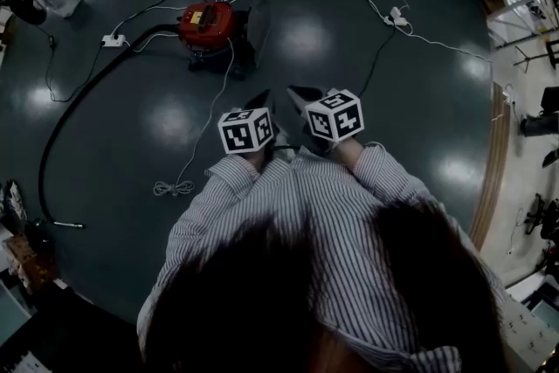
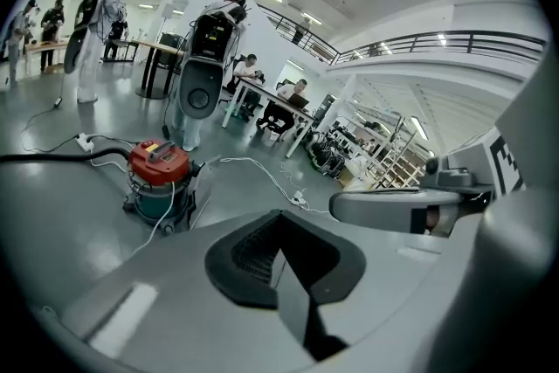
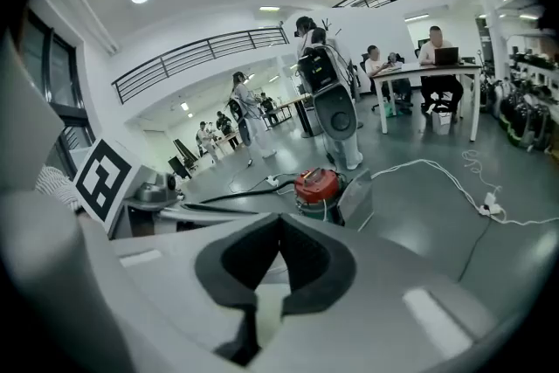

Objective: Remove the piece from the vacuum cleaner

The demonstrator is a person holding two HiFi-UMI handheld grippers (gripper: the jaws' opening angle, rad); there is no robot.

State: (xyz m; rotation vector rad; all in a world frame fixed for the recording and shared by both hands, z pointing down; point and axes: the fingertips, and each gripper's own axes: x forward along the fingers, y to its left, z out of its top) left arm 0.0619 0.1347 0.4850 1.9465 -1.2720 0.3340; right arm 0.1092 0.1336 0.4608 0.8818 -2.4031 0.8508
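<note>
The vacuum cleaner (image 1: 208,24) has a red lid and a dark drum and stands on the dark floor well ahead of me. A flat grey panel (image 1: 259,26) leans against its right side. Its black hose (image 1: 65,113) curves away to the left. Both grippers hang side by side in front of the striped sleeves, pointing at the vacuum and far short of it. My left gripper (image 1: 260,100) is shut with nothing in it, and so is my right gripper (image 1: 301,93). The vacuum (image 2: 159,162) shows beyond the left gripper (image 2: 279,216). The vacuum (image 3: 316,185) and panel (image 3: 358,195) show beyond the right gripper (image 3: 279,218).
White cables cross the floor to power strips (image 1: 113,40) (image 1: 397,15), and a coil of white cord (image 1: 172,186) lies at the front left. A person (image 3: 327,92) stands behind the vacuum. Others sit at tables (image 3: 428,70). Cluttered benches line the left and right edges.
</note>
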